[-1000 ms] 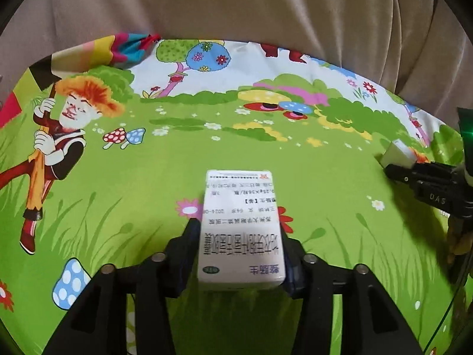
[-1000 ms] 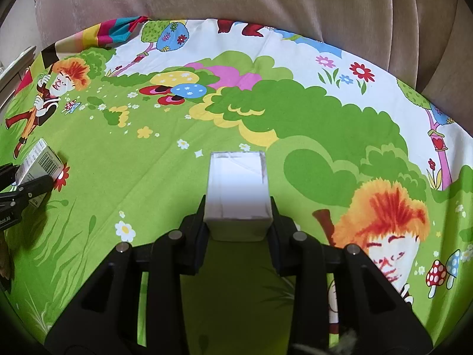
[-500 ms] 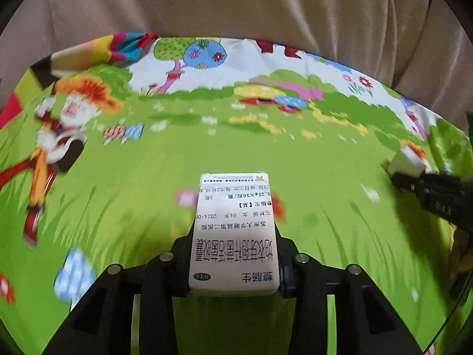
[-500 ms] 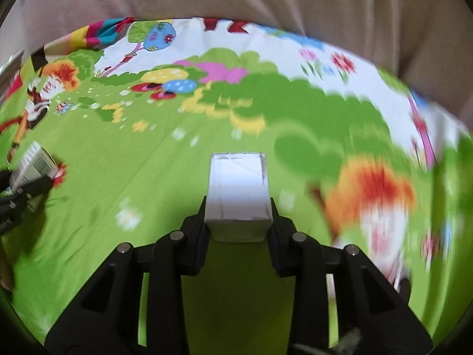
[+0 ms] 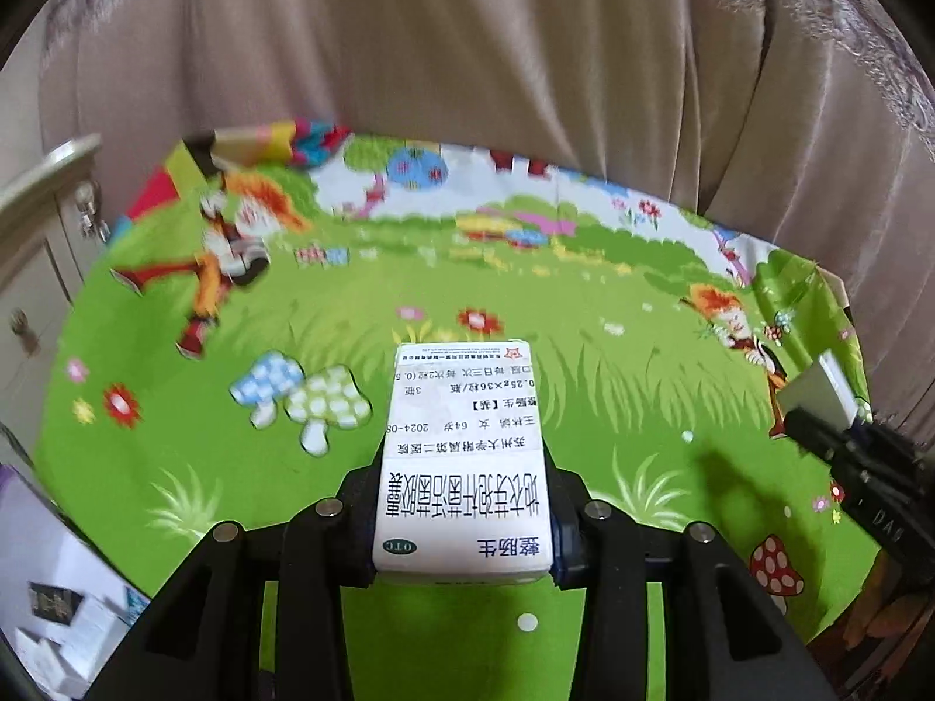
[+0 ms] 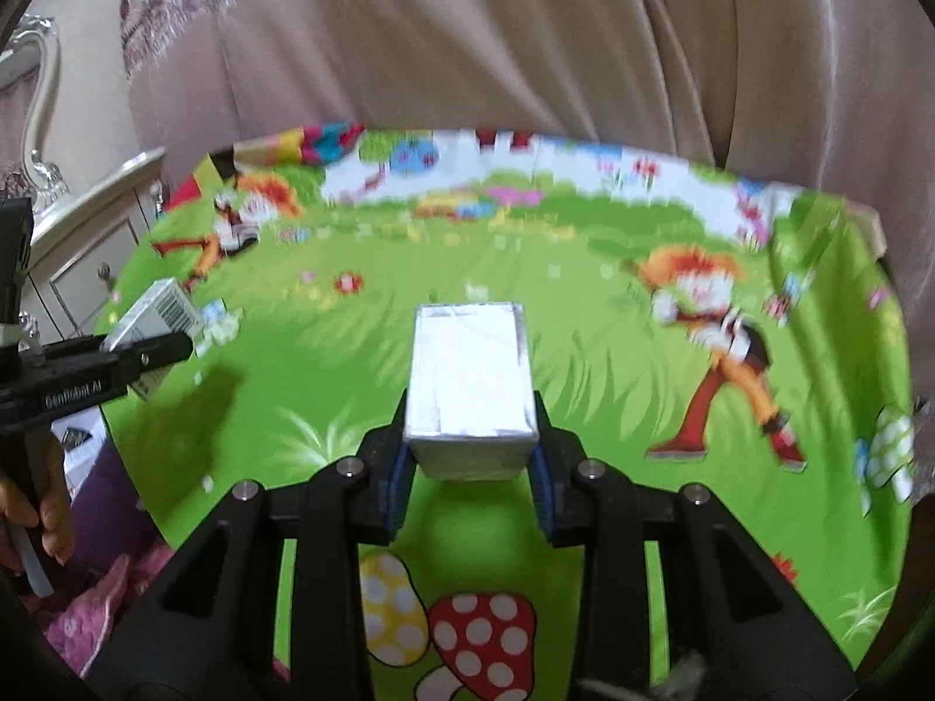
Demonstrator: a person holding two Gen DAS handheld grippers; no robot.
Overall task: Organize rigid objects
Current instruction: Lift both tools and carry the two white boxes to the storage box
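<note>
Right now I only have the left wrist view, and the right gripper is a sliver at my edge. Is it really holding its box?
Observer: Yes. In the right wrist view the right gripper has both fingers pressed on the sides of a plain white box.
Operator: Any print on it?
Observer: None on the top face that shows; it is blank, with silvery edges.
Operator: Does my medicine box show anything I can't see?
Observer: The medicine box has a barcode on the face turned toward the right camera.

Table [image 5: 613, 467] under bright cartoon-meadow cloth [image 6: 327, 385]; nothing seen resting on it.
</note>
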